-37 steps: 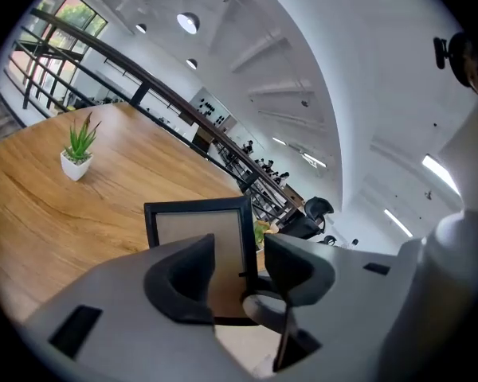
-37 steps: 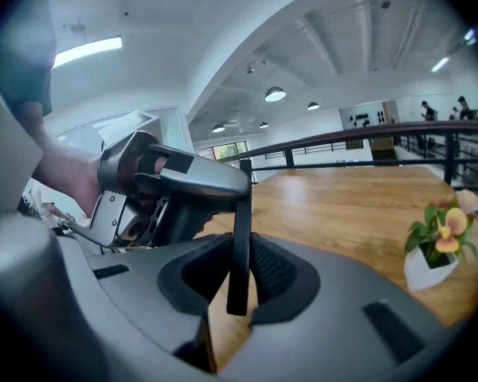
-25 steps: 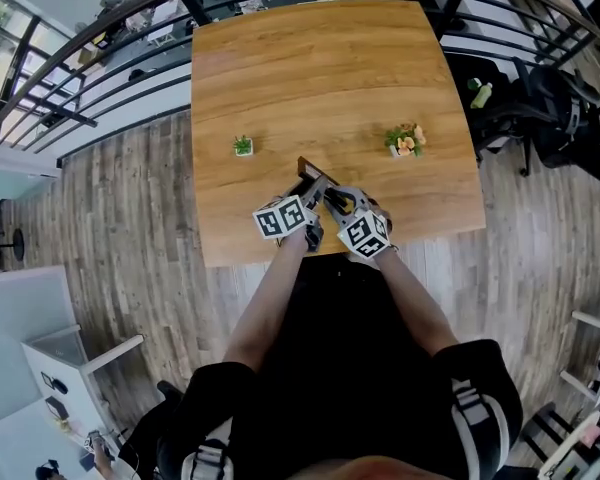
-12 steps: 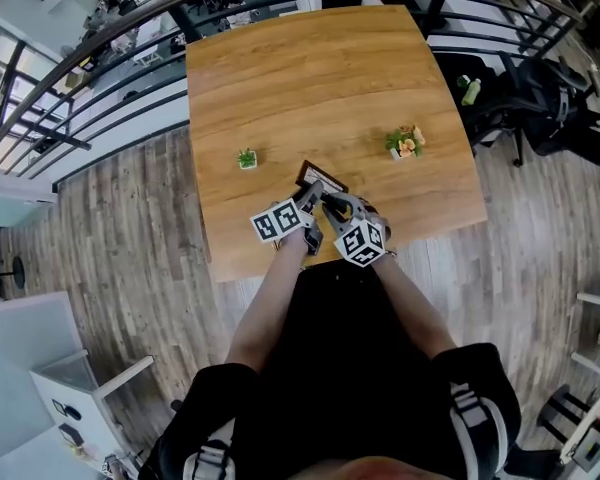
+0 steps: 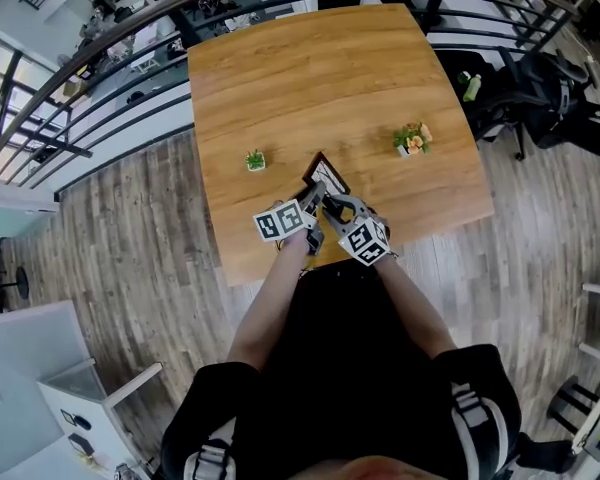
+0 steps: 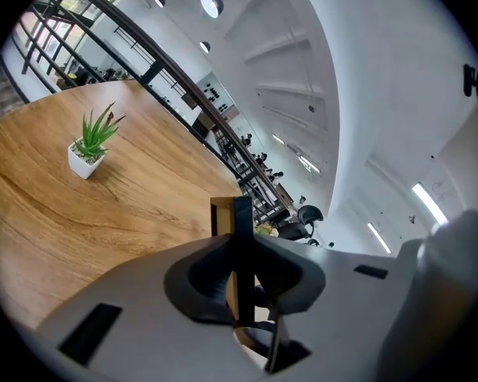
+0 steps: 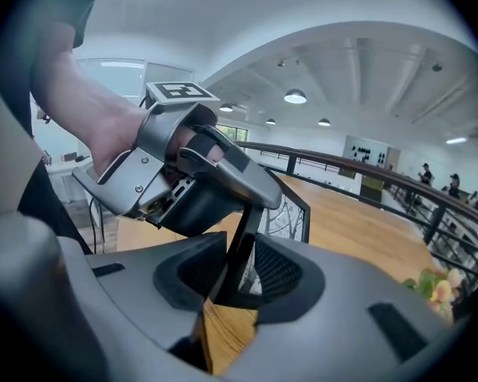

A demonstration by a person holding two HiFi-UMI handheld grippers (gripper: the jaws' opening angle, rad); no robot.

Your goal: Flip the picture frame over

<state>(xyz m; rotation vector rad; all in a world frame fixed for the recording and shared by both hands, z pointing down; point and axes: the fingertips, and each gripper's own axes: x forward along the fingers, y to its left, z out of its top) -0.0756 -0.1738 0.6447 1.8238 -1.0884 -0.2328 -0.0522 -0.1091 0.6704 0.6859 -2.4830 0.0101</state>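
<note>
Wooden table [image 5: 320,78], black railing [image 6: 153,73] behind, grey plank floor [image 5: 130,228].

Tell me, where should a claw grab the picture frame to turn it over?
Pinch the picture frame by its thin black rim, coming from the near edge of the table. It stands tipped up on one edge, so the rim fits between jaws; the flat faces are too wide. The left claw has just been closing on that rim, the right claw loosening slightly around it.
</note>
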